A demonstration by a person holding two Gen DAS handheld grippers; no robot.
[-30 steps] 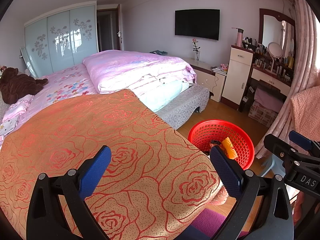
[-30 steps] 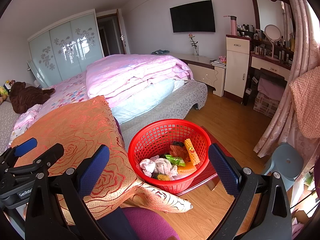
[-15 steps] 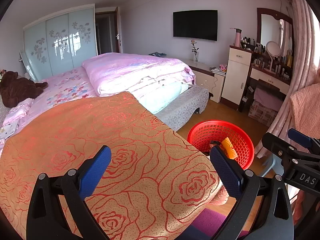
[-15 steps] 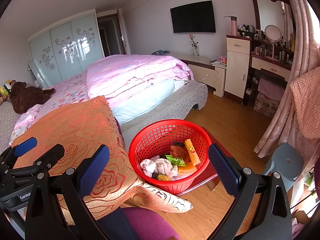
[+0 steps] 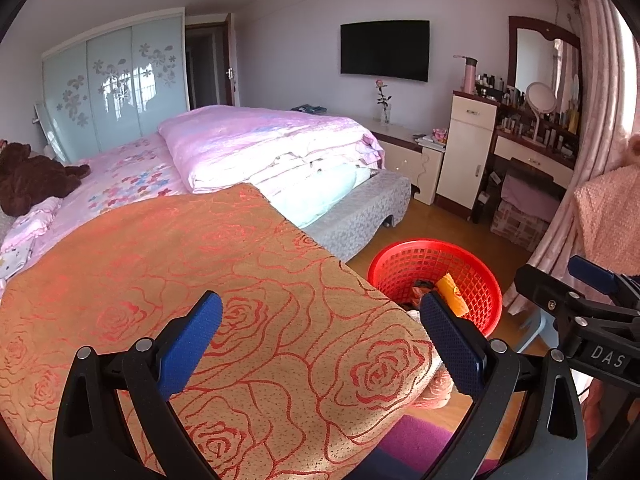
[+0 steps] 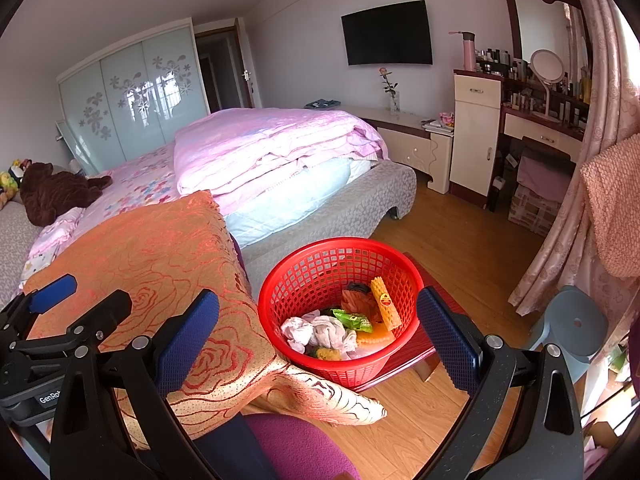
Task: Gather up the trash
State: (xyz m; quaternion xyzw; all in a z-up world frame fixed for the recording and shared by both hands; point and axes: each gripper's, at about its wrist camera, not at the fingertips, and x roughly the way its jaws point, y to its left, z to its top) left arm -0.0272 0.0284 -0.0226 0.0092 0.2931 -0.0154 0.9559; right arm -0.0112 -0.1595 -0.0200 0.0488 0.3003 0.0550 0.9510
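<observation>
A red plastic basket stands on a low red stand on the wood floor beside the bed. It holds trash: white crumpled tissues, a green wrapper, a yellow ridged packet and orange pieces. It also shows in the left wrist view, partly behind the cloth. My left gripper is open and empty above an orange rose-patterned cloth. My right gripper is open and empty, just in front of the basket.
A bed with a pink duvet fills the left. A brown teddy lies at its head. A dresser with cosmetics, pink curtains, a grey stool and a purple cushion stand around.
The left wrist view has tilted slightly upward. The right gripper has barely moved. Both stay open.
</observation>
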